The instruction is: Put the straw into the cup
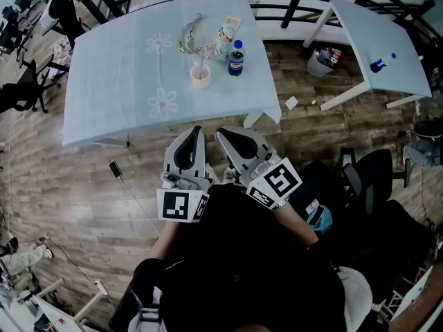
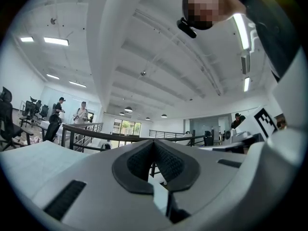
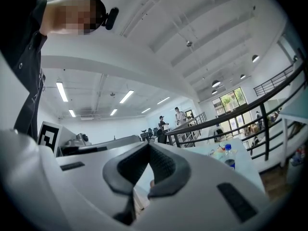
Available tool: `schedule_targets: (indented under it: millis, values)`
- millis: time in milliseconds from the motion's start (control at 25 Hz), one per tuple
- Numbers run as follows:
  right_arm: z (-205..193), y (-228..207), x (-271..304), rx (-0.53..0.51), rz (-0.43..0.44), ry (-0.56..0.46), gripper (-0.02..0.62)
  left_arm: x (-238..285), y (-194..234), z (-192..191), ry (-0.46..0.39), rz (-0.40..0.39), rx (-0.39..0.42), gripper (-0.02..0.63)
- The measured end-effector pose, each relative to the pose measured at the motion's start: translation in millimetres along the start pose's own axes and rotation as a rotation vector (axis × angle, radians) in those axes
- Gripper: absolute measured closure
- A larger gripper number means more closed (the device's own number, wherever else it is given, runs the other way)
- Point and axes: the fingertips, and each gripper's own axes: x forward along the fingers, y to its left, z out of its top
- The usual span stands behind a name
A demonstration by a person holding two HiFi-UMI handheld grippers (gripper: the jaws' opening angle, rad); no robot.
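Cup, small, pale and open on top, is seen upright on the counter by a bottle, straight ahead of the left claw and well apart from it and the right claw, both pressed together with nothing held; the straw cannot be made out.

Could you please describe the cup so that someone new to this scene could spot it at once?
Find the large, pale blue, flower-printed table in the head view. A small cluster of items sits toward its far side. The cup is the short, cream, open-topped one at the cluster's near end, beside the dark bottle with a blue cap.
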Motion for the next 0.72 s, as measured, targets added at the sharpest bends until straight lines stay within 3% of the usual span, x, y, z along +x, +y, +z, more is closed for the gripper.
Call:
schedule_targets:
  millis: [720]
  values:
    - [-11, 7, 5, -0.013, 0.039, 0.032, 0.588, -12, 12, -10, 0.005, 0.06, -0.017, 0.594]
